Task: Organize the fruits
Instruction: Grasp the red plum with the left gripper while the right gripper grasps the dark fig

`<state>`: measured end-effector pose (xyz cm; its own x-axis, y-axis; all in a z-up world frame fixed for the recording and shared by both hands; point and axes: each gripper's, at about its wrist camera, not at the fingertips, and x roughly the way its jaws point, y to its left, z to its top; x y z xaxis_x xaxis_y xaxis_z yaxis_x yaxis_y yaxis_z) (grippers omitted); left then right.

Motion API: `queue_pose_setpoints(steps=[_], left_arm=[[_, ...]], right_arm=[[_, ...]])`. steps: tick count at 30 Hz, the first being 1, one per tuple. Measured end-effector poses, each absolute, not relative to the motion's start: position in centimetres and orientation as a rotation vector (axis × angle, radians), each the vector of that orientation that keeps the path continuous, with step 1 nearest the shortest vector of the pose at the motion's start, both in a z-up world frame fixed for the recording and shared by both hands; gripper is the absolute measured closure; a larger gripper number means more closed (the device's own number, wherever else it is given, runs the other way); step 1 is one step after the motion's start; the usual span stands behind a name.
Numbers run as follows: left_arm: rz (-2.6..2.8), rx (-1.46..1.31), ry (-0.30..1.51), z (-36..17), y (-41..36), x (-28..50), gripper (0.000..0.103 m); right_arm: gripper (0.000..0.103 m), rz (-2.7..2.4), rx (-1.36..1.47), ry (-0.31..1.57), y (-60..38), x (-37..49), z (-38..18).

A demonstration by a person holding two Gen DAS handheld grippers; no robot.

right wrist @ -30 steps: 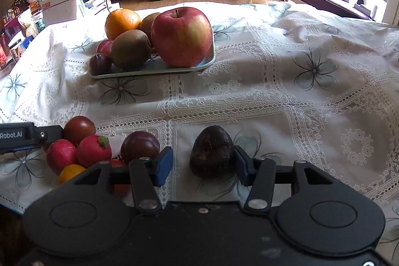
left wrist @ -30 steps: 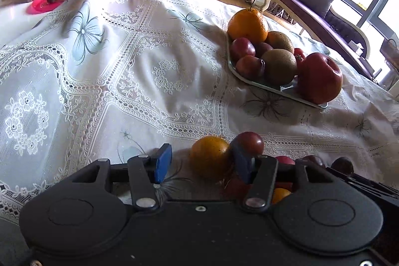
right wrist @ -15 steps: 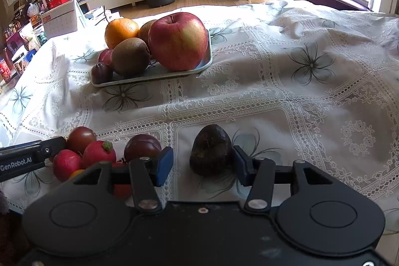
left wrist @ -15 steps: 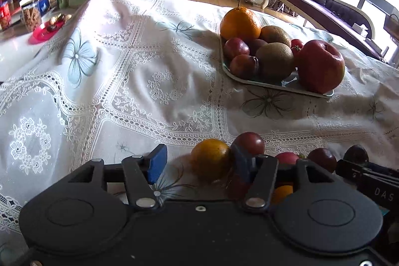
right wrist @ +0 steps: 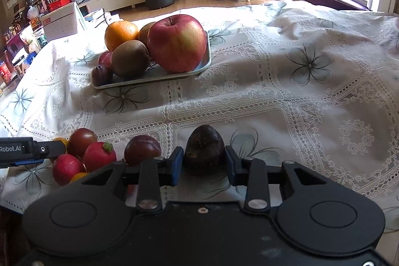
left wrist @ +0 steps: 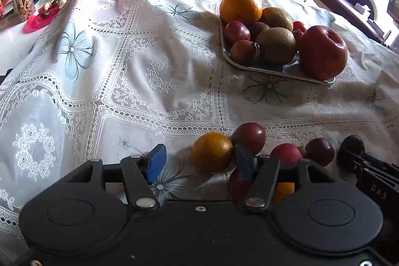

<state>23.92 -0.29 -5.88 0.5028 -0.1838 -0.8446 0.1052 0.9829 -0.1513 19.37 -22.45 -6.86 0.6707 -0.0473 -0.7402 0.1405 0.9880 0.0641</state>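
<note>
On the left, the left gripper point(left wrist: 197, 161) hangs low over the lace tablecloth point(left wrist: 124, 66), its jaws spread wide and just now opening further. A small orange point(left wrist: 212, 151) lies on the cloth between them, next to the right-hand finger, with a clear gap on the left side, so nothing is gripped. Behind that finger sits a dark plum point(left wrist: 250, 137), then a red radish-like fruit point(left wrist: 286, 154) and another plum point(left wrist: 320, 151).

Further right, the right gripper point(right wrist: 203, 165) has just been closing, and its blue pads point(right wrist: 177, 165) now press both sides of a dark, wrinkled fruit point(right wrist: 204, 150) sitting on the cloth.

Beyond, well apart from the loose pile, a tray point(right wrist: 149, 77) holds a big apple point(right wrist: 177, 43), a kiwi point(right wrist: 130, 57), an orange point(right wrist: 121, 34) and small plums.
</note>
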Motion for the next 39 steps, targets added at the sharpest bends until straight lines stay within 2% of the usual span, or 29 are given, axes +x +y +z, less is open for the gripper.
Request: queue_pose_setpoints(steps=[10, 15, 23, 27, 31, 39], left_arm=[[-0.100, -0.213, 1.131, -6.2, 0.8, 26.8, 0.034], [-0.153, -0.088, 1.148, -5.7, 0.4, 25.7, 0.033], [-0.138, -0.048, 1.183, -5.5, -1.6, 26.8, 0.033], [-0.238, -0.087, 1.245, -5.7, -3.7, 27.5, 0.027], [-0.205, -0.082, 1.174, -5.7, -4.1, 26.9, 0.027], [-0.240, -0.175, 1.184, -6.5, -1.6, 26.5, 0.028]], right_arm=[[0.066, -0.106, 0.119, 0.832, -22.5, 19.3, -6.8], [0.066, -0.105, 0.121, 0.833, -22.5, 19.3, -6.8], [0.065, -0.105, 0.117, 0.834, -22.4, 19.3, -6.8], [0.066, -0.103, 0.133, 0.834, -22.7, 19.3, -6.7], [0.067, -0.096, 0.149, 0.826, -22.8, 19.1, -6.4], [0.067, -0.066, 0.166, 0.799, -22.8, 18.6, -5.6]])
